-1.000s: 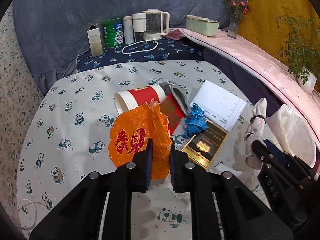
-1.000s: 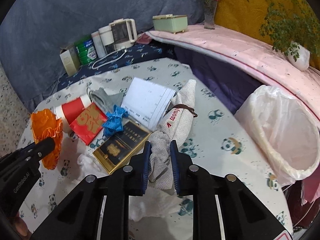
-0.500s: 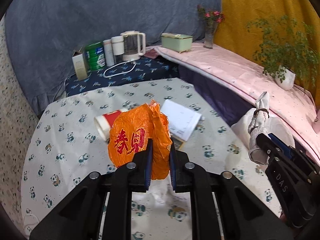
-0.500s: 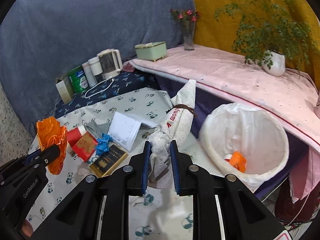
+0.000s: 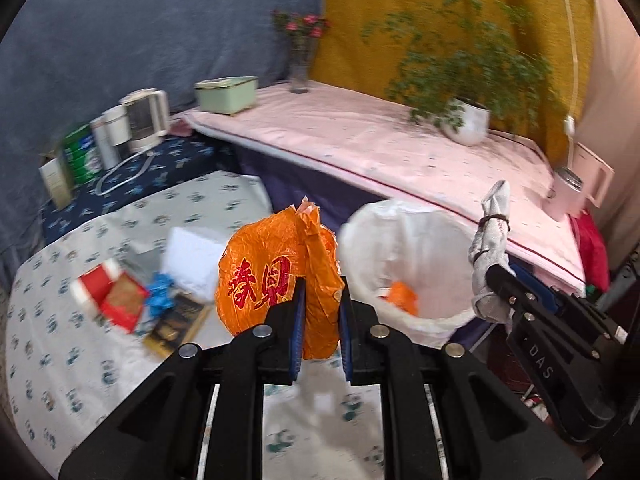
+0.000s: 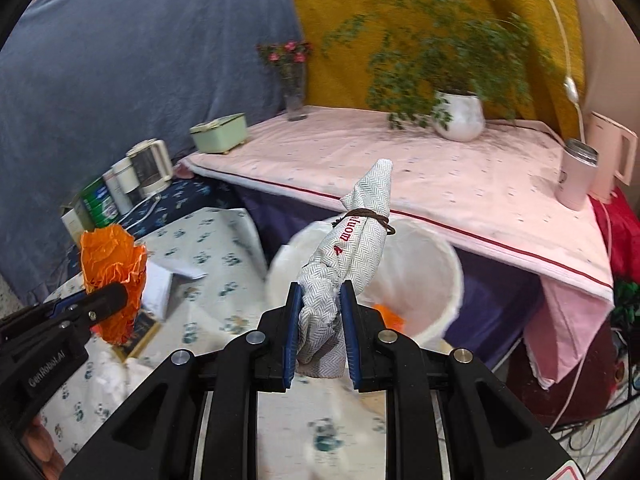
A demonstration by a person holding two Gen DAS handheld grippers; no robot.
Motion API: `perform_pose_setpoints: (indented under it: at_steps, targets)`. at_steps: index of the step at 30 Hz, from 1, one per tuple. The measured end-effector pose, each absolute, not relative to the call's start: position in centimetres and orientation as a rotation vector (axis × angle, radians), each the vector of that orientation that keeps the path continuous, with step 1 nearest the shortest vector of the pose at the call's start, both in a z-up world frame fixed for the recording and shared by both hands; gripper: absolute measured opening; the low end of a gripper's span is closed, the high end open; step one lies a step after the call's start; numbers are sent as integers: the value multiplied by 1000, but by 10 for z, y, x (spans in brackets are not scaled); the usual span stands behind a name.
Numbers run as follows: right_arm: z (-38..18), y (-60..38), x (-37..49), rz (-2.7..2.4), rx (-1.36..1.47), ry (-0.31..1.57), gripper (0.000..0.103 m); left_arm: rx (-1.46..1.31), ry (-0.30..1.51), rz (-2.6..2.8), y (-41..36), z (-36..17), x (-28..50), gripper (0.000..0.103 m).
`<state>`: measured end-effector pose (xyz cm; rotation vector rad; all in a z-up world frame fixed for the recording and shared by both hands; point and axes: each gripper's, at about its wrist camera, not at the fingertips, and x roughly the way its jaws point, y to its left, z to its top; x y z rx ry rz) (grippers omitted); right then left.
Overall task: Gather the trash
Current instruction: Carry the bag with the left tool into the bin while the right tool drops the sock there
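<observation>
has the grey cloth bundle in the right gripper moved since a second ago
Yes. The grey cloth bundle, clamped in the right gripper, was over the panda tablecloth; now it is in front of the white bin.

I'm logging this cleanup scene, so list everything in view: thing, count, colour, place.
orange bag: 1, orange, held in left tool
cloth bundle: 1, grey-white, tied, held in right tool
trash bin: 1, white liner, beside table, orange scrap inside
red cup: 1, red-white, lying on table
red packet: 1, red, table
blue scrap: 1, blue, table
dark box: 1, black-gold, table
paper: 1, white, table
potted plant: 1, green, pink shelf
kettle: 1, white, back counter
left tool: 1, black, gripping
right tool: 1, black, gripping
</observation>
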<state>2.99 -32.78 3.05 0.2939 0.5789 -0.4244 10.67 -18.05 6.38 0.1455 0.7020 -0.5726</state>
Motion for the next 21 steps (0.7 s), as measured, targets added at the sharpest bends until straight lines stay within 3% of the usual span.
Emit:
perform_pose_setpoints:
  at_steps: [16, 21]
  targets:
    - [-4, -400, 19, -520, 344, 635, 19, 56, 826, -902, -308, 36, 145, 15]
    - [-12, -399, 33, -498, 337, 653, 19, 30, 884, -905, -315, 19, 160, 25]
